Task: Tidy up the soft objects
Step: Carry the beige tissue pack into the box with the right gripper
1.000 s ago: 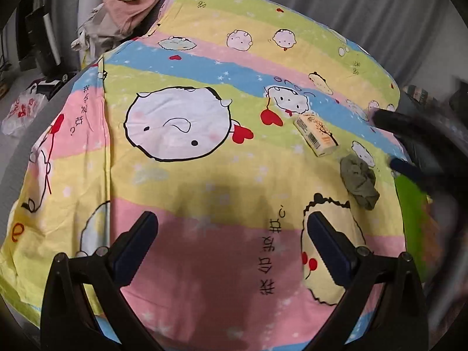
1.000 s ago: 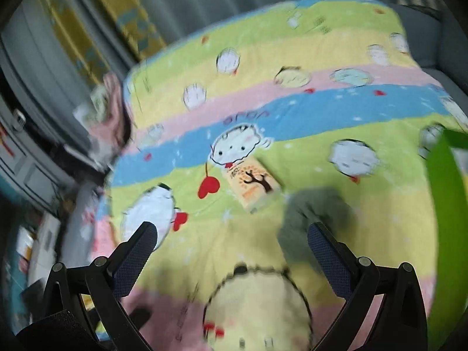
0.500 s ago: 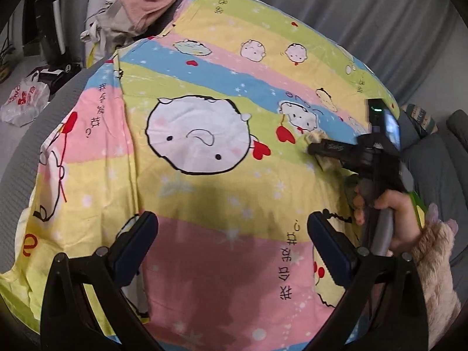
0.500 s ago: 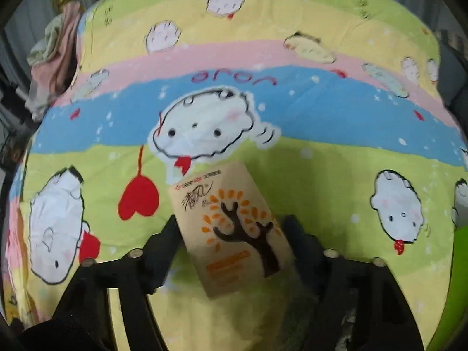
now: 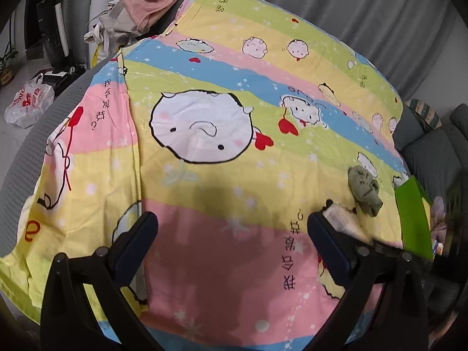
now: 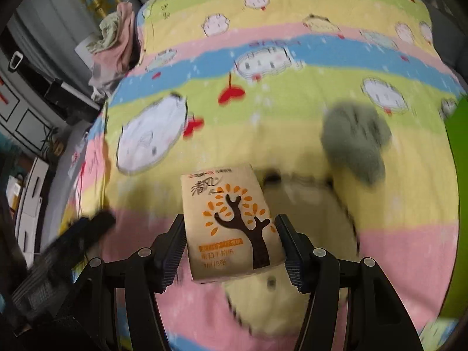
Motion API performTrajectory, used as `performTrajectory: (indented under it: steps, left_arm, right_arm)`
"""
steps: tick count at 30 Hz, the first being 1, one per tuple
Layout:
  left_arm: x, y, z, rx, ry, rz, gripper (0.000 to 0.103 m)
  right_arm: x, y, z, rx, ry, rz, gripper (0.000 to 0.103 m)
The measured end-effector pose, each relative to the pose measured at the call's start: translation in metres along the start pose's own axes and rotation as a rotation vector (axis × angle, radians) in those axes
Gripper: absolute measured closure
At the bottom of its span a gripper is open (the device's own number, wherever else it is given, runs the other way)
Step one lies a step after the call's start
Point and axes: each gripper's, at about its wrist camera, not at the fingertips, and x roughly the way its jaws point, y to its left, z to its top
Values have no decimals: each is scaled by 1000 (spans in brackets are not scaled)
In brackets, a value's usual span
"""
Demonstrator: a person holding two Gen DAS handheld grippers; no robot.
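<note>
Smooth printed cotton sheet (image 5: 204, 234), nubbly green cloth (image 6: 355, 143), glossy plastic-wrapped tissue pack (image 6: 231, 225), matt black claws.

A grey curtain (image 5: 365, 8) hangs from 12 to 2 o'clock. At 10 o'clock, pale floor (image 5: 17, 87) holds a white plastic bag (image 5: 27, 102) and a dark upright appliance (image 5: 54, 32). Grey cushions (image 5: 433, 152) sit at 3 o'clock.

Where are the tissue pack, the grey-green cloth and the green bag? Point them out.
tissue pack (image 6: 234, 222): right wrist view, printed tree.
grey-green cloth (image 5: 364, 190): left wrist view, bundle's middle.
green bag (image 5: 414, 219): left wrist view, flat side.
</note>
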Motion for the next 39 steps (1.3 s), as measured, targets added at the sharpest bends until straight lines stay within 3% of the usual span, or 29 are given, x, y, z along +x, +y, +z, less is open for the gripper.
performTrajectory:
  steps: [2,3,5,9,13,15,17,20,24,29,34,39]
  left_arm:
    - [-1,-3,-4,6,6,2,1]
    - [-2,-4,-6,6,9,-7,1]
    - [-4,-7,-11,5,17,-40,2]
    - [-5,-17,-22,7,42,-96,4]
    - [-1,-34,-32,21,83,-189,17]
    - [4,-44,-37,38,117,-236,26]
    - [13,-56,-43,57,159,-281,44]
    - [23,-69,-50,78,197,-295,65]
    - [36,-85,-55,119,216,-290,69]
    - [37,-98,-54,150,185,-302,74]
    - [18,-132,-45,243,91,-381,75]
    - [-5,-190,-38,345,8,-543,75]
  right_arm:
    - [-2,-9,-18,25,2,22,41]
    - [-2,-13,-23,36,10,33,30]
    - [-3,-25,-29,73,3,60,20]
    - [-20,-49,-31,163,-50,127,19]
    - [-30,-59,-29,184,-78,213,20]
    - [-31,-60,-27,177,-93,239,30]
    - [-25,-61,-23,173,-81,260,36]
    - [-6,-65,-20,204,-27,310,37]
    - [19,-64,-18,222,30,329,43]
    - [8,-74,-20,265,-5,336,45]
    - [-47,-95,-20,320,-163,294,45]
    - [-115,-127,-26,364,-340,187,45]
